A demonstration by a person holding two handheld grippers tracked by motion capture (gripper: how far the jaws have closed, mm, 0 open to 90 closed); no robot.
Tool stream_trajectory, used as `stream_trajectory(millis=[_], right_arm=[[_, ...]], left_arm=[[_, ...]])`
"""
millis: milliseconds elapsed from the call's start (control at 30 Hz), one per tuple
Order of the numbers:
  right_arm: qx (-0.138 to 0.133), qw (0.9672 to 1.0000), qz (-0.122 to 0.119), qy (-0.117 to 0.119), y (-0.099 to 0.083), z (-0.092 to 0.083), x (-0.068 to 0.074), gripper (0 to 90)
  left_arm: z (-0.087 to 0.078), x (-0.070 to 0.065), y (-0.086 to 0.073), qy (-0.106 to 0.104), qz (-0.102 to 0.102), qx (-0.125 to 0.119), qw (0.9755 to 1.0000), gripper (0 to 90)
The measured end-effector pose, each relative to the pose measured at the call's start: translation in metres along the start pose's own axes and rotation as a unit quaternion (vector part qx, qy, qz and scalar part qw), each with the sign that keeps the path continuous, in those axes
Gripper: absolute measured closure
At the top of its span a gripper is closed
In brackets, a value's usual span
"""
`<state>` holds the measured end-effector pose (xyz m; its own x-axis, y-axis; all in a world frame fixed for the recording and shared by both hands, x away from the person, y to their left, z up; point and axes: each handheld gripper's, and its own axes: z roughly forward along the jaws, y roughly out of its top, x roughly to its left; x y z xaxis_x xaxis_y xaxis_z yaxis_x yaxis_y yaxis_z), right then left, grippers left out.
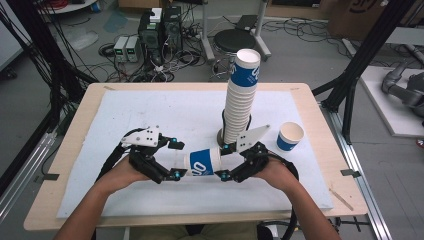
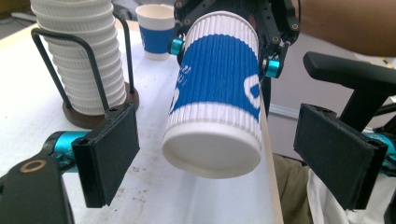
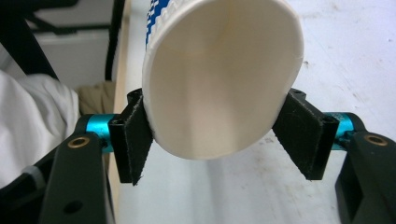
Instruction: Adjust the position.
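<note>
Just in front of the cup stack (image 1: 239, 100), the right gripper (image 1: 226, 161) clamps a blue-and-white paper cup (image 1: 202, 162) by its rim while the left gripper (image 1: 176, 159) stands wide around its base, not touching.

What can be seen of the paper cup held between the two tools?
The paper cup is white ribbed paper with a blue printed band, empty, lying on its side in the air above the table. The right tool pinches it at the open rim, squeezing the mouth oval. The left tool stands open around its closed base, pads apart from it.
</note>
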<state>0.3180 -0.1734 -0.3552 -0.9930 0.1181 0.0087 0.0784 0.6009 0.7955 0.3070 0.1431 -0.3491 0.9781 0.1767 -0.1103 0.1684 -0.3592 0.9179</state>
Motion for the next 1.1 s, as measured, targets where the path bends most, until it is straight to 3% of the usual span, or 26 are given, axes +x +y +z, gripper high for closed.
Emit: stream_trajectory(millis=[167, 367, 533, 833, 967, 1100], right_arm=[[0.048, 0.9987, -0.018, -0.008, 0.012, 0.004, 0.0, 32.0], [0.085, 0.9957, -0.037, -0.008, 0.024, 0.009, 0.0, 31.9], [0.116, 0.9917, -0.053, -0.011, 0.033, 0.013, 0.002, 31.9], [0.163, 0.9839, -0.072, -0.007, 0.046, 0.023, 0.005, 31.6], [0.176, 0.9807, -0.084, -0.007, 0.048, 0.027, 0.007, 31.5], [0.182, 0.9797, -0.085, -0.003, 0.048, 0.029, 0.007, 31.4]], left_arm=[[0.003, 0.001, 0.004, -0.002, -0.004, 0.021, 0.9998, 14.1], [0.013, 0.003, 0.007, -0.005, -0.003, 0.068, 0.9976, 14.4], [0.023, 0.005, 0.009, -0.008, 0.001, 0.113, 0.9935, 15.4], [0.042, 0.006, 0.012, -0.031, 0.001, 0.165, 0.9858, 19.6], [0.047, 0.008, 0.01, -0.036, -0.002, 0.177, 0.9836, 20.8], [0.052, 0.008, 0.009, -0.041, -0.004, 0.188, 0.9812, 23.6]])
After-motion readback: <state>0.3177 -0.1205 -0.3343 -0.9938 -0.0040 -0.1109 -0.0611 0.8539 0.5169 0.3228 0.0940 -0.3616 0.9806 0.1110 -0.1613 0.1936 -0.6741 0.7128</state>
